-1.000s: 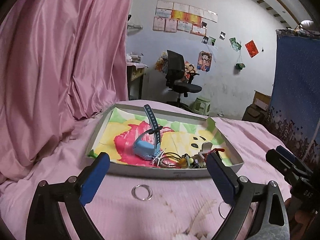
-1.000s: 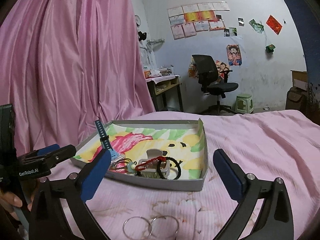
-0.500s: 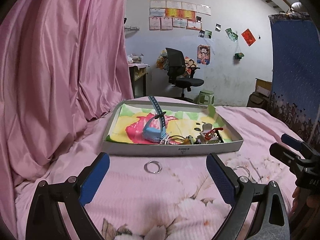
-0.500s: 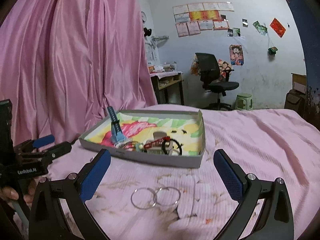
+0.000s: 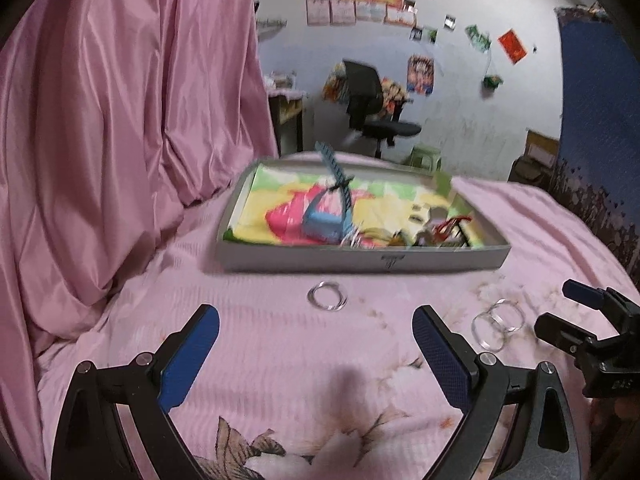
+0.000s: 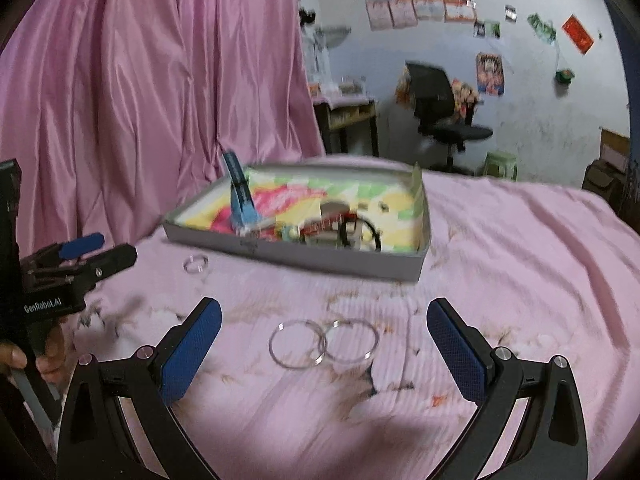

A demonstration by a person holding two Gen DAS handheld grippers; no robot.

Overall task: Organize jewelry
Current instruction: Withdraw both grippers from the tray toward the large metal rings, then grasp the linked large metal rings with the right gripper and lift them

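left gripper (image 5: 316,354): blue-padded fingers spread wide, nothing between them, hovering over the pink floral bedsheet (image 5: 280,380)
single ring: one thin silver metal hoop (image 5: 327,296) lies flat on the sheet, just ahead of the left gripper, slightly right of its centre line, near the tray's front wall
tray: shallow grey cardboard tray with a colourful cartoon liner (image 5: 360,258), far side of the sheet; blue plastic watch (image 5: 328,216) with strap sticking up plus tangled small pieces along its near edge
ring pair: two thin silver hoops (image 6: 323,343) overlapping, flat, no long axis to align to
right gripper (image 6: 324,350): fingers wide apart, empty, the pair sits almost centred between its pads
nearer tongs: right for the pair, left for the single
next move, my read: straight forward and down, close across a rim; thin wire flat on soft cloth may slip
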